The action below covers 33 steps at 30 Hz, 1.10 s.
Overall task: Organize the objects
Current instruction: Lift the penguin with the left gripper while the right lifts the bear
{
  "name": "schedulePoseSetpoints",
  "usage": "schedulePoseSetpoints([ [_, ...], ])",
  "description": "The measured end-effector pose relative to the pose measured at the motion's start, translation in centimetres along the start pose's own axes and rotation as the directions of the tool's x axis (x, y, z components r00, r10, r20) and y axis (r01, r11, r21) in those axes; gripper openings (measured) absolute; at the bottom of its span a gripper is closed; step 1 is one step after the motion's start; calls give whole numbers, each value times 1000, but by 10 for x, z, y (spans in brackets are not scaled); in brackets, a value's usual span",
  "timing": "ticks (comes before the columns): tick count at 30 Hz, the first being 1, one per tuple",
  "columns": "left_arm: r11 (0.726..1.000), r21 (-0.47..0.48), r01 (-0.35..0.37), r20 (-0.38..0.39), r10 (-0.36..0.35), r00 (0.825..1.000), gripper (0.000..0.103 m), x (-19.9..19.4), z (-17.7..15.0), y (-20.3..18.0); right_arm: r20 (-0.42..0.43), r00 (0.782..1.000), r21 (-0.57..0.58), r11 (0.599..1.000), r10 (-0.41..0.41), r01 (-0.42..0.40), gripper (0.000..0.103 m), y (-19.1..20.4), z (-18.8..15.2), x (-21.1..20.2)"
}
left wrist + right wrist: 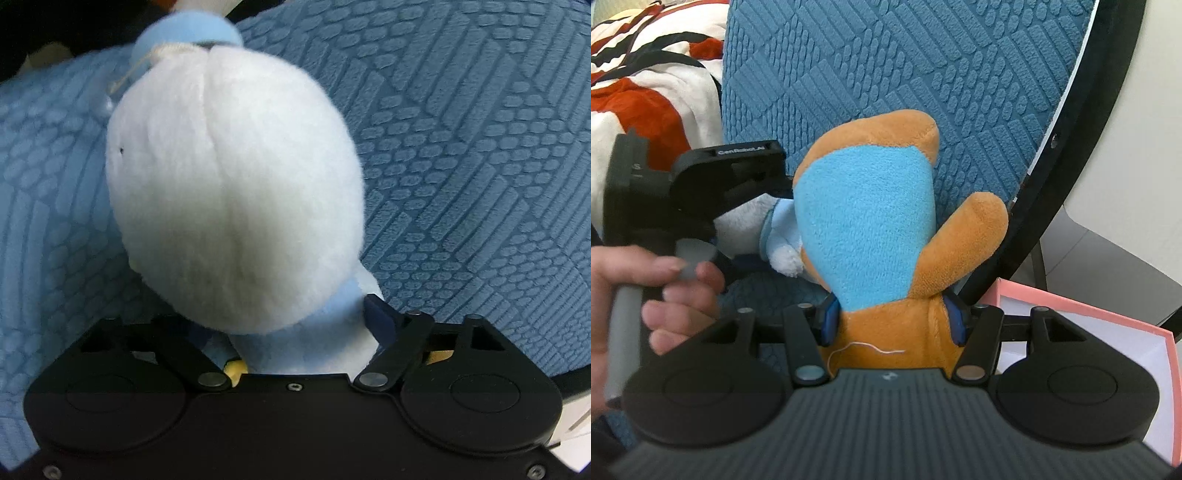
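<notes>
Squarely between right claw (pixel 892 325) pads — orange plush (pixel 886 325)

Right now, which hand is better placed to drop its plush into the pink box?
Right, probably. The right gripper is clamped on the orange plush, and the pink box sits open just beside it. The left gripper has the white plush over blue fabric, with no box in its view.

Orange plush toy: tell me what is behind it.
Behind the orange plush toy stands the blue textured chair cushion. The toy covers the cushion's middle, so anything directly behind it cannot be seen.
</notes>
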<state>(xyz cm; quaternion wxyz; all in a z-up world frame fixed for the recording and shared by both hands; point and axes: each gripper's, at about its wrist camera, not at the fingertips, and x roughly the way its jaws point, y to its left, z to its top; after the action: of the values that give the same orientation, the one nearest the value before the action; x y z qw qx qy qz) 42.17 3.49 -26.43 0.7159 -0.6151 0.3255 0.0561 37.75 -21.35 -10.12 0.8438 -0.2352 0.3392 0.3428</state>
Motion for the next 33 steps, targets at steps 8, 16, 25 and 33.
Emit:
schedulePoseSetpoints([
  [8, 987, 144, -64, 11, 63, 998, 71, -42, -13, -7, -4, 1000, 67, 998, 17, -17, 59, -5, -11, -16],
  [16, 919, 361, -159, -4, 172, 985, 66, -90, -41, -25, -33, 998, 129, 991, 51, -46, 59, 0, -30, -35],
  [25, 854, 480, -201, 12, 223, 975, 64, -148, -55, -17, -92, 981, 245, 959, 168, -141, 58, 10, -61, -58],
  [33, 815, 525, -245, 34, 267, 963, 65, -143, -50, -7, -162, 955, 296, 935, 249, -193, 59, 34, -87, -47],
])
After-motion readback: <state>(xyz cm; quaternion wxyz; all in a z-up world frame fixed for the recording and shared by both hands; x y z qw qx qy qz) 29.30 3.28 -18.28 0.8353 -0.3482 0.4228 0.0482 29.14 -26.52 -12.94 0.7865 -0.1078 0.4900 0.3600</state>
